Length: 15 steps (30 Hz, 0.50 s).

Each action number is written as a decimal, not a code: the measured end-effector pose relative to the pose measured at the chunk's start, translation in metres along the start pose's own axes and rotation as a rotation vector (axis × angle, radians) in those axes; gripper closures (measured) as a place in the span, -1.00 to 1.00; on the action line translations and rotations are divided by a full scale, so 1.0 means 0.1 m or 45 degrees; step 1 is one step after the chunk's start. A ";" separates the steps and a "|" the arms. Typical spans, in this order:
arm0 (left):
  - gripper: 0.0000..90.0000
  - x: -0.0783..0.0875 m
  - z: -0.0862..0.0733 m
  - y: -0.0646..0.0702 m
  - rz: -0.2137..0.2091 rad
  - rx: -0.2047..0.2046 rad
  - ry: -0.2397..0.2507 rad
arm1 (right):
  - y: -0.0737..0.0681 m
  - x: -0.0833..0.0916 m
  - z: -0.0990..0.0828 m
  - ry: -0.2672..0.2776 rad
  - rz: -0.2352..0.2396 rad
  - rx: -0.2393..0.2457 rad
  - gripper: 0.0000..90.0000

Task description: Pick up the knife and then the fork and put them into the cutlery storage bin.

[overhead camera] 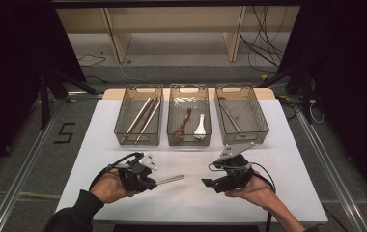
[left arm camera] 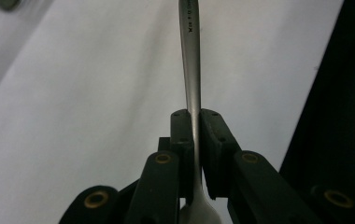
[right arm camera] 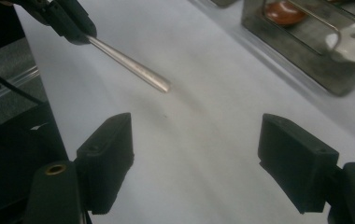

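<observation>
Metal spoon [left arm camera: 192,74] is clamped by its neck in left gripper [overhead camera: 148,182], right gripper [overhead camera: 209,183] held wide apart w/ nothing between; handover or binning in middle tray [overhead camera: 189,140] prob. called for next.

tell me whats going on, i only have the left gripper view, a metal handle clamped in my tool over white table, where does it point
Observer: In the high view the left tool holds the metal utensil level above the table, its free end toward the right tool.
Operator: is the right tool busy
Observer: No. In the right gripper view its jaws stand wide apart with nothing between them.
Operator: whats beyond it
Observer: Three clear bins in a row. The left bin holds long metal sticks, the middle bin a brown spoon and a white spoon.
</observation>
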State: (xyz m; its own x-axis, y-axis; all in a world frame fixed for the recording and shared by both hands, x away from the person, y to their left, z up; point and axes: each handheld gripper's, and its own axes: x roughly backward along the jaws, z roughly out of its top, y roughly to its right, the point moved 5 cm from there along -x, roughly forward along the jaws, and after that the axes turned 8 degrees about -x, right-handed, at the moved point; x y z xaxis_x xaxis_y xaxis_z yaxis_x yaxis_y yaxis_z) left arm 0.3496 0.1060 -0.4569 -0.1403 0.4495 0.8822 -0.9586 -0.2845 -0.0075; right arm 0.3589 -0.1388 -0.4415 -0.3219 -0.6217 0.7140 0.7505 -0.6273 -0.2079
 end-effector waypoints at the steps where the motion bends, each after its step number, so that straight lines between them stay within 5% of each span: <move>1: 0.86 0.00 0.03 0.04 -0.018 -0.014 0.007 | -0.03 -0.01 0.01 -0.007 0.003 0.017 -0.39; 5: 0.86 -0.01 0.15 0.17 -0.042 -0.073 0.027 | -0.16 -0.08 0.04 -0.023 0.035 0.098 -0.39; 15: 0.86 -0.05 0.28 0.33 -0.098 -0.126 0.039 | -0.43 -0.27 0.00 -0.126 0.081 0.329 -0.32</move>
State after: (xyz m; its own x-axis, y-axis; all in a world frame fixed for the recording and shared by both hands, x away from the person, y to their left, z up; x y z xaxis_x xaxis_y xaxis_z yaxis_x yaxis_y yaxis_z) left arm 0.3260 0.0705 -0.4484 -0.0714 0.4931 0.8671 -0.9864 -0.1640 0.0120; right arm 0.3355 -0.0950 -0.4522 -0.2215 -0.5993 0.7693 0.8937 -0.4403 -0.0857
